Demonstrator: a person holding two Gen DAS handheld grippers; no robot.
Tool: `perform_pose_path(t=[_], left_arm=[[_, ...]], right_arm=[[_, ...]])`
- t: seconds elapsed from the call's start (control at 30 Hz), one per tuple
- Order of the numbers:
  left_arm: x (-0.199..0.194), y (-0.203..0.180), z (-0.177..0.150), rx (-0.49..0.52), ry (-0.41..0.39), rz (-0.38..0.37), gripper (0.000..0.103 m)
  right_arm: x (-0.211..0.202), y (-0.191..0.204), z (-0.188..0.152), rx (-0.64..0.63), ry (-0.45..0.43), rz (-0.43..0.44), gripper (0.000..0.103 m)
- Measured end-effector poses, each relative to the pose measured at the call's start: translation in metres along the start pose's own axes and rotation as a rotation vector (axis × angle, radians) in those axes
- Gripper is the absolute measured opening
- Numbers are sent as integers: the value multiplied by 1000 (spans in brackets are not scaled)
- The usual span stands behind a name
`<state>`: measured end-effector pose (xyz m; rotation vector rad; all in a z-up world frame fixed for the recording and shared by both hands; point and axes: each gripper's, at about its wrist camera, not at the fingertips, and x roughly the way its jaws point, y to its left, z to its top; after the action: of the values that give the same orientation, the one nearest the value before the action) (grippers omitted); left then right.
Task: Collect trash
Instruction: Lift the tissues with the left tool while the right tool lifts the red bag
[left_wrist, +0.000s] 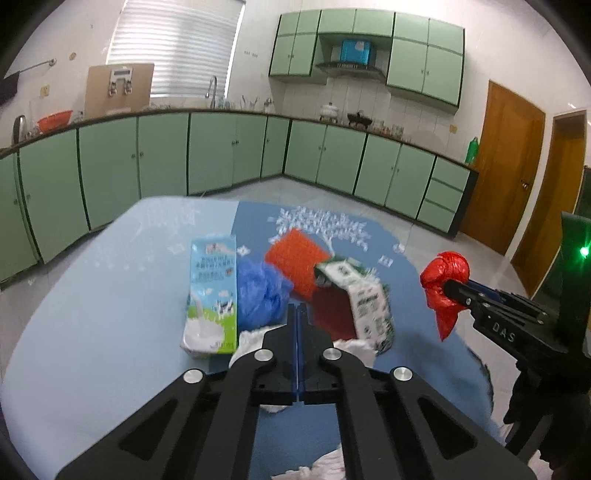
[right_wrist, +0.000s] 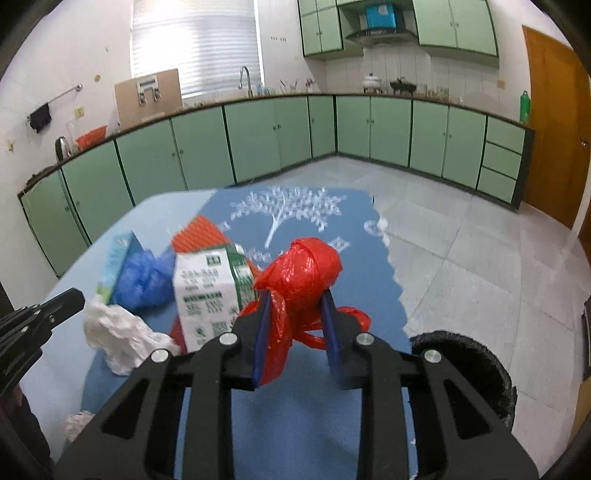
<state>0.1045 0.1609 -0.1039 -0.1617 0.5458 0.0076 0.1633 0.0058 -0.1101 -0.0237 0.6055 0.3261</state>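
Green cabinets (left_wrist: 166, 155) across mid-frame; window blind (left_wrist: 177, 44) upper left; wooden door (left_wrist: 506, 162) right; blue tablecloth (right_wrist: 306, 424) at bottom.

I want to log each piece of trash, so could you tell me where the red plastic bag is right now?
The red plastic bag is clamped in the right gripper, lifted above the blue tablecloth, just right of the green-and-white carton.

A home kitchen: green cabinets (left_wrist: 236, 147) run below a long counter with a tap (left_wrist: 212, 86), a range hood (left_wrist: 349, 68) and tiled walls.
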Motion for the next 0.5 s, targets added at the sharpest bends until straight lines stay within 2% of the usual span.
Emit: perform_pose_path(t=[0.13, 0.2, 0.27, 0.3, 0.33, 0.4, 0.47, 0.5], left_arm=[[-7, -4, 6, 22, -19, -13, 0], [-4, -5, 3, 26, 2, -6, 0], [6, -5, -1, 16, 43, -7, 6], [9, -4, -4, 14, 53, 5, 21], [13, -2, -7, 12, 65, 13, 40], [22, 1, -13, 7, 82, 35, 52], [31, 3, -16, 7, 100, 46, 54], [36, 5, -18, 8, 111, 50, 58]], right_arm=[[-18, -2, 4, 0, -33, -2, 25], [-20, -4, 3, 3, -34, -3, 25], [-20, -4, 1, 1, -29, -7, 25], [-19, -3, -1, 1, -23, -8, 25], [-18, -4, -2, 0, -16, -7, 25], [-13, -2, -7, -7, -1, -9, 25], [-10, -1, -9, -11, 9, -11, 25], [-7, 0, -9, -11, 14, -11, 25]])
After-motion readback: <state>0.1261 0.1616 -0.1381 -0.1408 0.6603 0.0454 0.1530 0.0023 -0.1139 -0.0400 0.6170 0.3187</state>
